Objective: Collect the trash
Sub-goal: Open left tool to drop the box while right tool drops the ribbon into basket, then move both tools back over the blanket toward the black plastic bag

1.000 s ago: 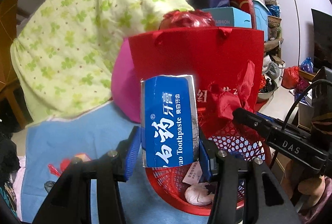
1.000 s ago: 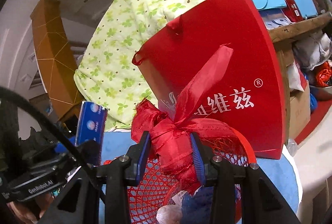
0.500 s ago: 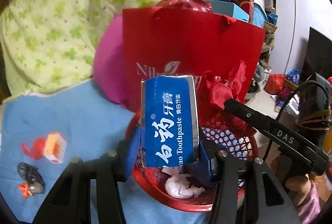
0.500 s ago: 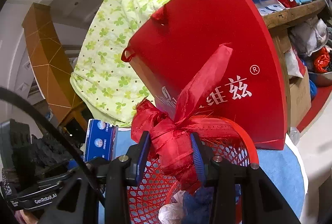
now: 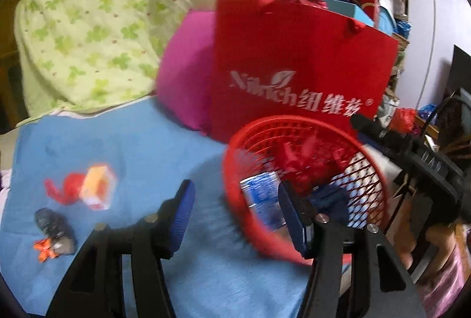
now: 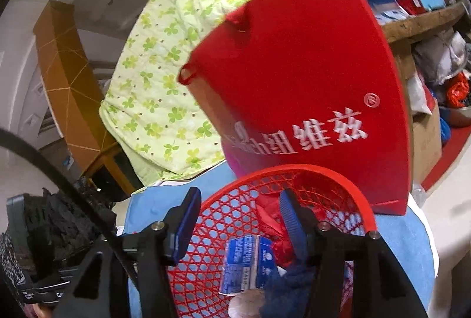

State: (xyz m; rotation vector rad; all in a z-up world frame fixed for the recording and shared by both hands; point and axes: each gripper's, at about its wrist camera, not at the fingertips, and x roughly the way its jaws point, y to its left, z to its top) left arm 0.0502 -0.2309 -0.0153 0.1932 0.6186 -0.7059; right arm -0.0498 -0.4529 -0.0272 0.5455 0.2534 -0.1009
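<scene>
With both sets of jaws opening and nothing pinched between the pads, each hand-held gripper hangs spread at the red mesh basket (image 5: 309,170). Left hand-held gripper (image 5: 235,218): jaws apart, its right finger over the basket's near rim, its left finger over the blue cloth (image 5: 132,141) of the worktop; whether it touches the rim cannot be told through the blur. Right hand-held gripper (image 6: 238,218): jaws apart above the basket's inside, empty. Inside the basket: blue toothpaste box (image 6: 247,268) lying loose, crumpled red ribbon (image 6: 282,247) beside it, dark blue wad (image 6: 288,282), pale lump (image 6: 247,306) at the near edge. Farther left on the cloth: orange-and-white carton (image 5: 97,185) with red wrapper (image 5: 66,188), dark scrap (image 5: 54,229). Behind the basket, red paper bag (image 5: 294,67) upright, pink cushion (image 5: 185,79), green clover quilt (image 5: 103,23).
</scene>
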